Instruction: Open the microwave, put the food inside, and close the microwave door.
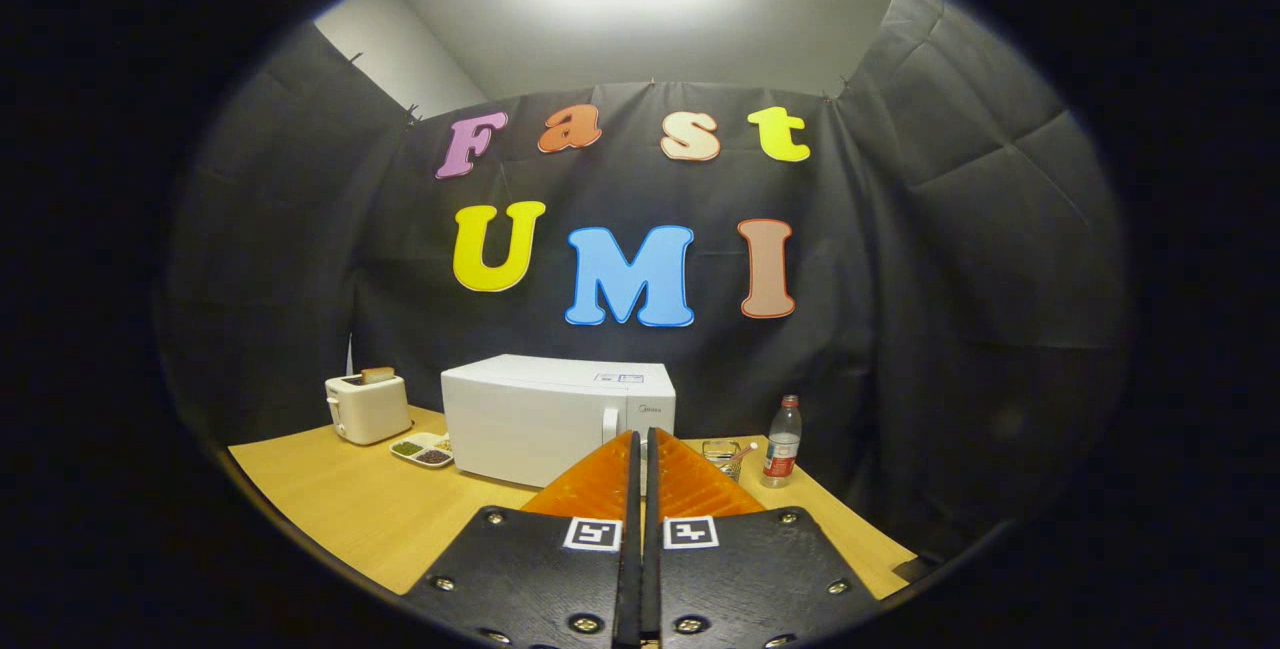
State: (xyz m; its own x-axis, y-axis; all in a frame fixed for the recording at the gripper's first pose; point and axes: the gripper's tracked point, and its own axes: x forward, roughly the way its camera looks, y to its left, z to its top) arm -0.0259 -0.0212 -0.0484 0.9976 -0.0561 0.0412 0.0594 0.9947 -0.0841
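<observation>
A white microwave (545, 414) stands on the wooden table (330, 499), well beyond my fingers, with its door closed and a vertical handle (608, 429) near its right side. My gripper (640, 439) is shut, its two fingers pressed together with nothing between them, their tips pointing at the microwave's handle area. A small white divided dish (423, 450) with food lies on the table just left of the microwave's front corner.
A white toaster (367, 406) with a slice of bread in it stands left of the microwave. To the right of my fingers sit a clear glass container (722, 456) and a plastic water bottle (782, 441). The black cloth wall closes off the back and sides.
</observation>
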